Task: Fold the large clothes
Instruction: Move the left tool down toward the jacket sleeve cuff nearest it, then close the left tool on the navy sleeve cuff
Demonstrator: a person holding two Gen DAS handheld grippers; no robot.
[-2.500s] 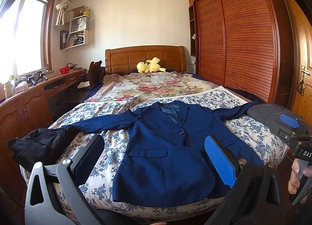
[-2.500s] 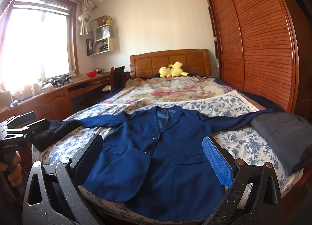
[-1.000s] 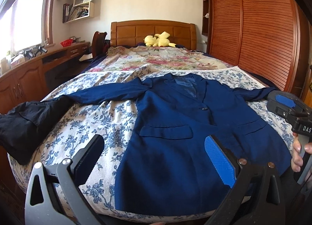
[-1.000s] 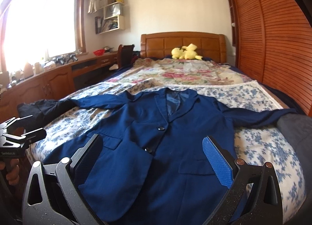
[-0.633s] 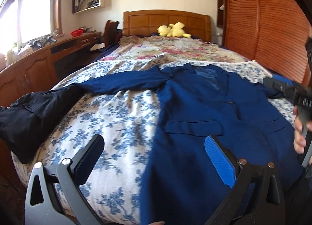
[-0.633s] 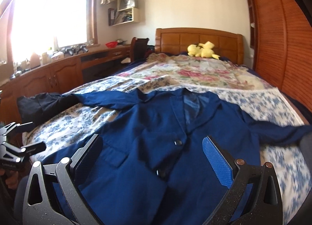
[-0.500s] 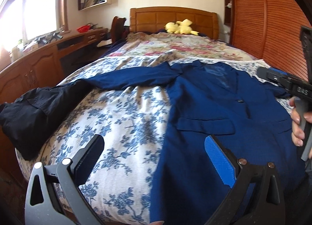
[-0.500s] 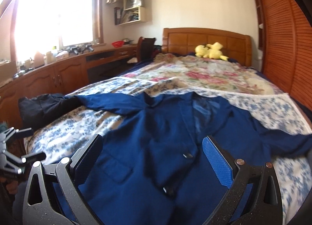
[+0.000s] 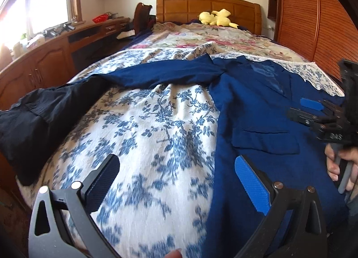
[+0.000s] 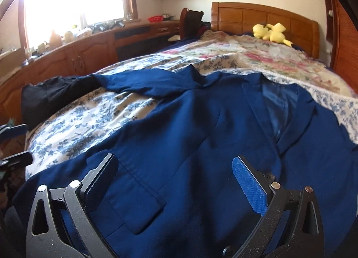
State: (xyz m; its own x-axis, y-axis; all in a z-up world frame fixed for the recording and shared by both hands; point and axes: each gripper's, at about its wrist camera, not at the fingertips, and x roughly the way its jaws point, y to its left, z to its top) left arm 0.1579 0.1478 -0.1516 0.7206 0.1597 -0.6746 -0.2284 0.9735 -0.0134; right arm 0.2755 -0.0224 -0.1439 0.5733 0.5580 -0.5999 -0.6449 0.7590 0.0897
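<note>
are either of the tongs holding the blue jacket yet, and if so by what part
No, nothing is held. The left tongs are open above the floral bedspread beside the jacket's edge, and the right tongs are open over its front.

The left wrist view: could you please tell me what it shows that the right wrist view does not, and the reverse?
Only the left wrist view shows the right gripper, open above the navy blue suit jacket, with the hand holding it, and the louvred wooden wardrobe door. Only the right wrist view shows the red basket on the wooden desk and the jacket's front buttons. Both share the jacket, the black garment, the blue floral bedspread and the yellow plush toy.
</note>
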